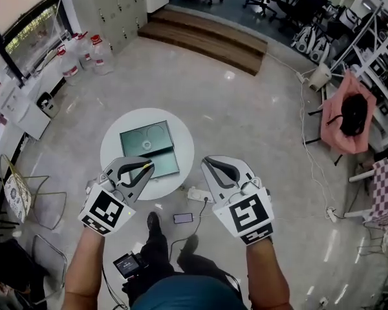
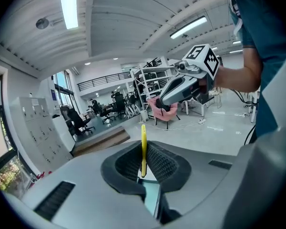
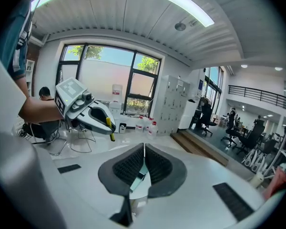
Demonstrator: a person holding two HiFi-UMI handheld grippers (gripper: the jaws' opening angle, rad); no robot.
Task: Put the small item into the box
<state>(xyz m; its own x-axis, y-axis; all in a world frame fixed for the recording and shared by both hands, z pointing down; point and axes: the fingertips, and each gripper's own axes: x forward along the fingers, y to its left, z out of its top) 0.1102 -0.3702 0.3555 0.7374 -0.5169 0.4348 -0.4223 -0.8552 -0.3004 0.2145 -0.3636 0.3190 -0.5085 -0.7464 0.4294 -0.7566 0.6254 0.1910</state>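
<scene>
1. Pinching the yellow strip (image 2: 143, 147) edge-on, my left gripper (image 1: 144, 166) has its jaws almost together, with only the strip's thickness between the pads. The strip stands upright and pokes out past the tips. I judge that this leaves its free end clear to go into the box first.
2. My right gripper (image 3: 144, 148) has its jaws pressed together on nothing. I read it as the spare one, held off so that it doesn't crowd the drop.
3. The box (image 1: 124, 148) lies flat on the round table (image 1: 110, 148). It looks shallow, but I cannot tell whether a lid covers it. The strip is held above the near part of the box and is not yet inside.
4. From the head view, the left gripper's tips lie over the near edge of the box. The right gripper's tips sit off the box's near right corner, past the table's rim and apart from the box.
5. My left forearm (image 1: 84, 263) and right forearm (image 1: 268, 270) reach forward and down side by side, jaws pointing away toward the box. Each gripper view shows the other gripper, so I take both to be angled slightly inward.
</scene>
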